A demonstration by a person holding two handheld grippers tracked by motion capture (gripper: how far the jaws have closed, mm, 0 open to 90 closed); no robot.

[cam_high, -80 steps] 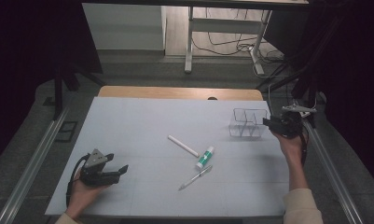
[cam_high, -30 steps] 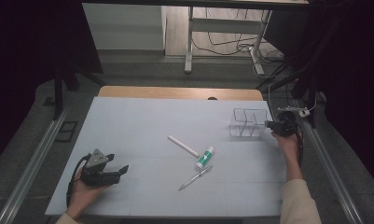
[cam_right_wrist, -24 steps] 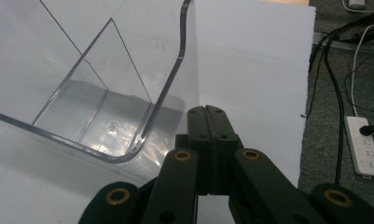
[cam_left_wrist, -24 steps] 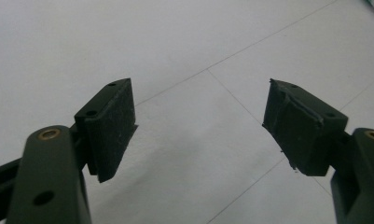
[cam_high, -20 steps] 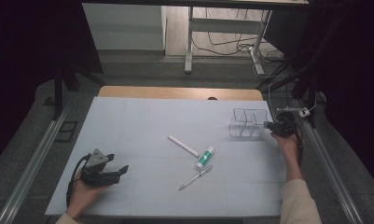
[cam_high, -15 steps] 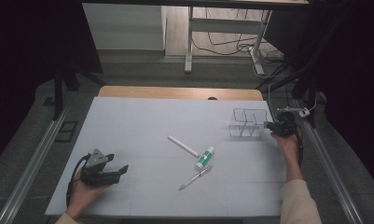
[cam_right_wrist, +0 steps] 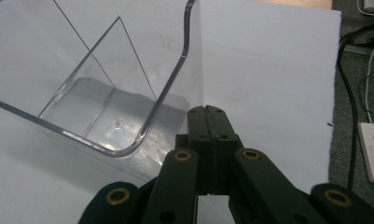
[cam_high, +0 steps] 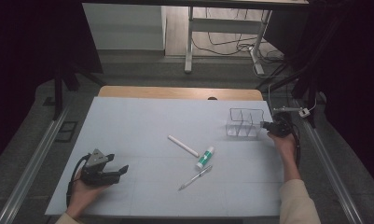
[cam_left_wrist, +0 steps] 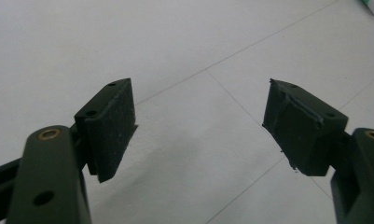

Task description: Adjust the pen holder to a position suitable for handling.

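The clear box (cam_high: 244, 122) stands upright, its long side running left to right. The right gripper (cam_right_wrist: 206, 112), jaws pressed together on nothing, touches its end. The left gripper (cam_left_wrist: 198, 126) rests wide open.

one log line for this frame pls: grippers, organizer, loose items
right gripper: shut, at clear organizer wall | left gripper: open, holding nothing | white stick, glue tube, pen: loose mid-table
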